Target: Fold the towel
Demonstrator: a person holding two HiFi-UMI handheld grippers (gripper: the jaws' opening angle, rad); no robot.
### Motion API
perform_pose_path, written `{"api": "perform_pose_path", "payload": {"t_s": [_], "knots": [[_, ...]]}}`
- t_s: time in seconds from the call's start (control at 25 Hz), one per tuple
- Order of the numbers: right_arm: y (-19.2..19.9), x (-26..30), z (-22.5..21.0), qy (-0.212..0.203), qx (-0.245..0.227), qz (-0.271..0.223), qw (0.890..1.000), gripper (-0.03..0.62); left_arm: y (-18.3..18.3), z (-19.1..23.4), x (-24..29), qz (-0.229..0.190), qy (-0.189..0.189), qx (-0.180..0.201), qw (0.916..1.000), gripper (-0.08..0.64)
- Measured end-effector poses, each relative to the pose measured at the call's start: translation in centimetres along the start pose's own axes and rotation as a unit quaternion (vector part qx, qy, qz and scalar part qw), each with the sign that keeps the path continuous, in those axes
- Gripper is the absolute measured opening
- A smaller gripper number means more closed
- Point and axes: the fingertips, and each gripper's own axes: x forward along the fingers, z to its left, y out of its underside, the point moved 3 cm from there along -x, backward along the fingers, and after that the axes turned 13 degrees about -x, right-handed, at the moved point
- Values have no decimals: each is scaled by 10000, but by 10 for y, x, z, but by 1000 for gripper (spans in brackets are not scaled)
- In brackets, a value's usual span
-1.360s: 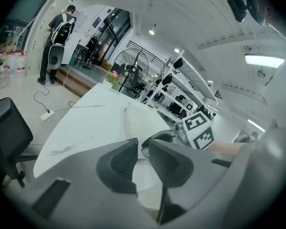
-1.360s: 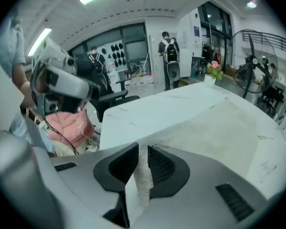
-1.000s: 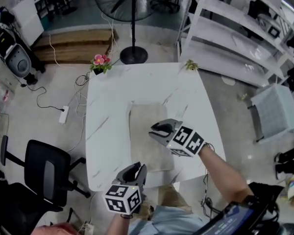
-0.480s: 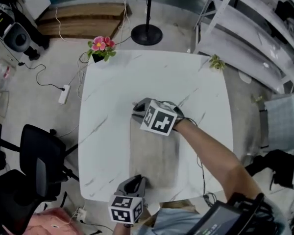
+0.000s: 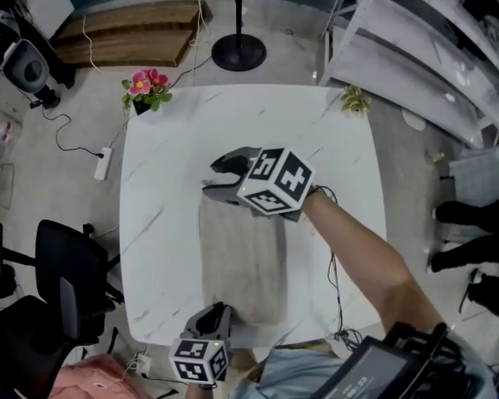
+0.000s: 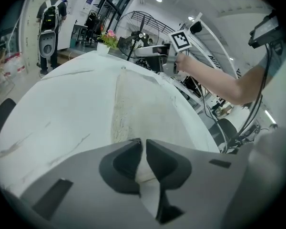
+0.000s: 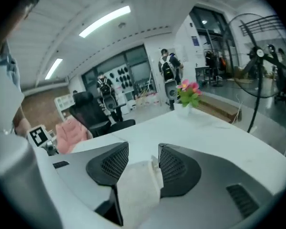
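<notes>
Pinches the near edge of the pale beige terry-cloth towel [image 5: 241, 256] in the left gripper [image 5: 219, 310], jaws just drawn nearly together on it. Spreads the right gripper [image 5: 214, 175] wide at the towel's far end, jaws just opened, a bunched fold loose between them. Towel otherwise flat along the white marble-patterned desk [image 5: 166, 181], pink potted flowers [image 5: 145, 86] at its far left corner.
</notes>
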Motion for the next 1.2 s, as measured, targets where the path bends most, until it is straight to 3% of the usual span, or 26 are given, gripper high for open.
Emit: {"api": "perform_pose_path", "payload": {"t_s": [0.08, 0.2, 0.36, 0.48, 0.64, 0.76, 0.84, 0.92, 1.0, 1.2], "knots": [[17, -38, -17, 241, 410, -34, 9989, 213, 1, -1, 1, -5, -46, -6, 10000, 41], [76, -84, -26, 449, 1191, 372, 9912, 229, 0, -4, 1, -3, -82, 16, 10000, 41], [135, -92, -3, 48, 2408, 676, 9682, 270, 0, 1, 0, -13, -73, 14, 10000, 41], [139, -77, 6, -195, 2829, 689, 9565, 284, 0, 0, -1, -12, -98, 5, 10000, 41], [123, -60, 4, -554, 3385, 326, 9388, 282, 2, -4, -2, -28, -131, 22, 9999, 41], [120, -50, 2, -717, 3840, 294, 9201, 227, 3, -5, -5, -106, -114, -8, 9999, 41], [119, -45, -2, -810, 3966, 325, 9138, 110, 2, -6, -6, -173, -92, -78, 9998, 41], [110, -44, -4, -965, 3854, 144, 9176, 77, -2, -9, -7, -253, -77, -145, 9995, 42], [93, -51, -3, -1048, 3421, -174, 9336, 71, -7, -15, -11, -398, -60, -165, 9991, 43], [31, -78, 29, -1112, 1652, -840, 9764, 69, -22, -22, -45, -1044, 40, -201, 9943, 42]]}}
